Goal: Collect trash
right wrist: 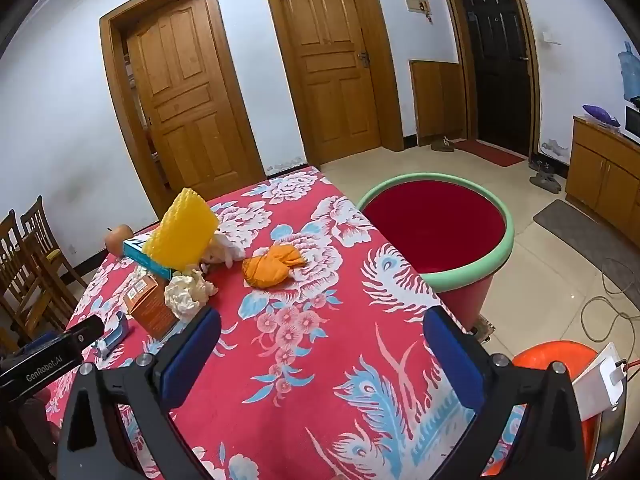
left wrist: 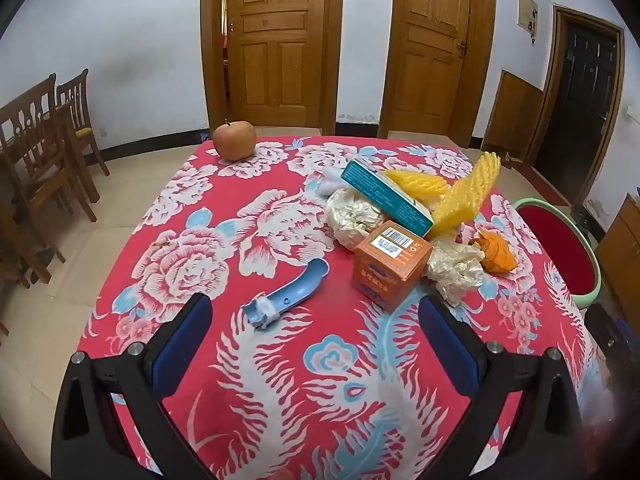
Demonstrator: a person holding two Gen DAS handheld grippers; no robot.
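A red floral tablecloth (left wrist: 224, 240) carries the trash: boxes (left wrist: 390, 264), crumpled paper (left wrist: 456, 268), yellow foam (left wrist: 468, 196), orange peel (right wrist: 272, 266) and a blue piece (left wrist: 288, 294), perhaps plastic. A red bin (right wrist: 440, 224) stands just beside the table's edge. Both the left gripper (left wrist: 316, 320) and right gripper (right wrist: 322, 332) hover spread wide and empty.

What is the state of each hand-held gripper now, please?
Left hand-held gripper: open, holding nothing, above the tablecloth.
Right hand-held gripper: open, holding nothing.
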